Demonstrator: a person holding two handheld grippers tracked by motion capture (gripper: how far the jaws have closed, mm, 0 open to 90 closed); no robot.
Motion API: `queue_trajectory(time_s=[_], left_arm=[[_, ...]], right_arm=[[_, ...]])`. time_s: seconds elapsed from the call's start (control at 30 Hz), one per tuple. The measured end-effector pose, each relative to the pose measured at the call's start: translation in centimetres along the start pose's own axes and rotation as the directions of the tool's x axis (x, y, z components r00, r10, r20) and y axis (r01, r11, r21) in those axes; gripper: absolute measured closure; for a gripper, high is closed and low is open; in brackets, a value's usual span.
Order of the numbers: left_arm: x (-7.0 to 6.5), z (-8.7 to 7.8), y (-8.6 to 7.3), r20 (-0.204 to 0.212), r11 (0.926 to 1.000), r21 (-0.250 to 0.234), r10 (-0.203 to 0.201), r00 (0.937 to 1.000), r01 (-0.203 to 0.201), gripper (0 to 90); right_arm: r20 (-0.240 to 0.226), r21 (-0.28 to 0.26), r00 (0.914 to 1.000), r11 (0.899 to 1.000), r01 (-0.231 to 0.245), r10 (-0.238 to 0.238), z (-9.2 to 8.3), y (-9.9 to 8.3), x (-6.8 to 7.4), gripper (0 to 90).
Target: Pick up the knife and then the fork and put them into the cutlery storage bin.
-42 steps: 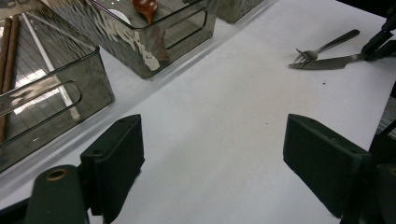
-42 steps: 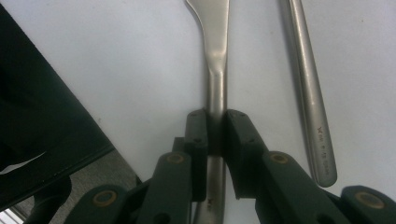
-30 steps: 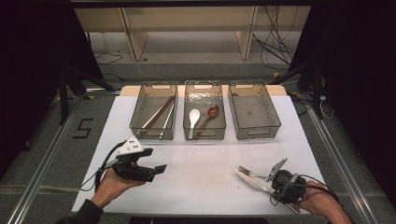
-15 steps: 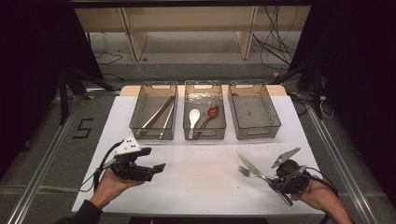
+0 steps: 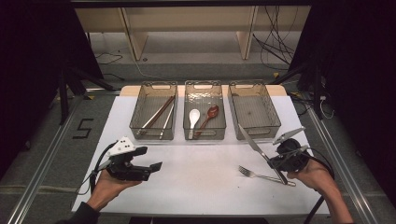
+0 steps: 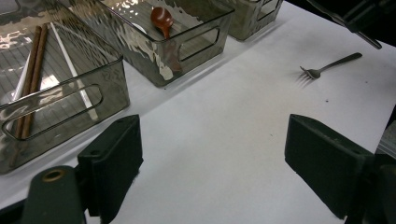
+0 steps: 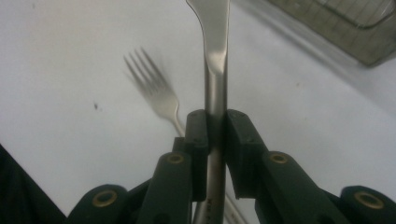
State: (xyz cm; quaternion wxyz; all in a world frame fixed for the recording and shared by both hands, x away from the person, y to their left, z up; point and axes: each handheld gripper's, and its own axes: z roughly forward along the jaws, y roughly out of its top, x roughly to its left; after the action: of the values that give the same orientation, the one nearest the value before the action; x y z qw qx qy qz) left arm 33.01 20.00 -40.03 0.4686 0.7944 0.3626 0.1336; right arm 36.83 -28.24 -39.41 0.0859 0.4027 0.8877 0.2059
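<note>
My right gripper point(image 5: 273, 162) is shut on the handle of a steel knife point(image 5: 251, 139) and holds it above the white table top, blade slanting up and left toward the trays. In the right gripper view the pads point(image 7: 198, 133) clamp the knife point(image 7: 215, 46), whose blade runs off the top of the picture. A steel fork point(image 5: 264, 175) lies flat on the table just below the knife; it also lies behind the pads as the fork point(image 7: 157, 91). My left gripper point(image 5: 148, 157) hovers at the table's left, jaws wide open and empty. The left gripper point(image 6: 210, 154) looks toward the fork point(image 6: 328, 66).
Three smoky clear trays stand in a row at the back. The left tray point(image 5: 153, 136) holds chopsticks point(image 5: 158, 113). The middle tray point(image 5: 205, 136) holds a white spoon point(image 5: 193, 117) and a brown spoon point(image 5: 210, 114). Nothing lies in the right tray point(image 5: 256, 134). A white mat point(image 5: 201, 168) covers the table.
My right hand has risen and moved away from the front edge, lifting the knife off the table beside the fork. The fork stays put. The left hand has not moved.
</note>
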Motion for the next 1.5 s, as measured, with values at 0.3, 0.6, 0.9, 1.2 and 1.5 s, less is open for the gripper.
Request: queue_trajectory(time_s=[0.3,0.6,0.9,1.2,1.5], left_arm=[[0.0,-0.2,-0.1,-0.006,0.9998,-0.017,-0.007,1.0,0.007,17.5],[0.0,-0.2,-0.1,-0.01,0.9997,-0.024,-0.009,0.9999,0.009,17.1],[0.1,-0.2,-0.1,-0.015,0.9995,-0.029,-0.01,0.9998,0.009,17.1],[0.3,-0.3,0.0,-0.02,0.9993,-0.035,-0.014,0.9997,0.013,17.1],[0.4,-0.3,0.0,-0.021,0.9992,-0.036,-0.016,0.9997,0.015,17.0]], right_arm=[[-0.004,-0.074,0.9985,0.996,-0.054,0.054,-0.6,2.8,-1.3,80.2],[0.011,-0.119,0.9959,0.989,-0.088,0.09,-0.9,5.7,-2.3,80.2],[0.031,-0.142,0.9892,0.98,-0.138,0.143,-0.7,8.1,-3.8,80.2],[0.032,-0.179,0.9799,0.966,-0.188,0.197,-0.8,10.2,-4.9,80.2],[0.034,-0.187,0.9727,0.958,-0.22,0.23,0.0,12.3,-5.5,80.2]])
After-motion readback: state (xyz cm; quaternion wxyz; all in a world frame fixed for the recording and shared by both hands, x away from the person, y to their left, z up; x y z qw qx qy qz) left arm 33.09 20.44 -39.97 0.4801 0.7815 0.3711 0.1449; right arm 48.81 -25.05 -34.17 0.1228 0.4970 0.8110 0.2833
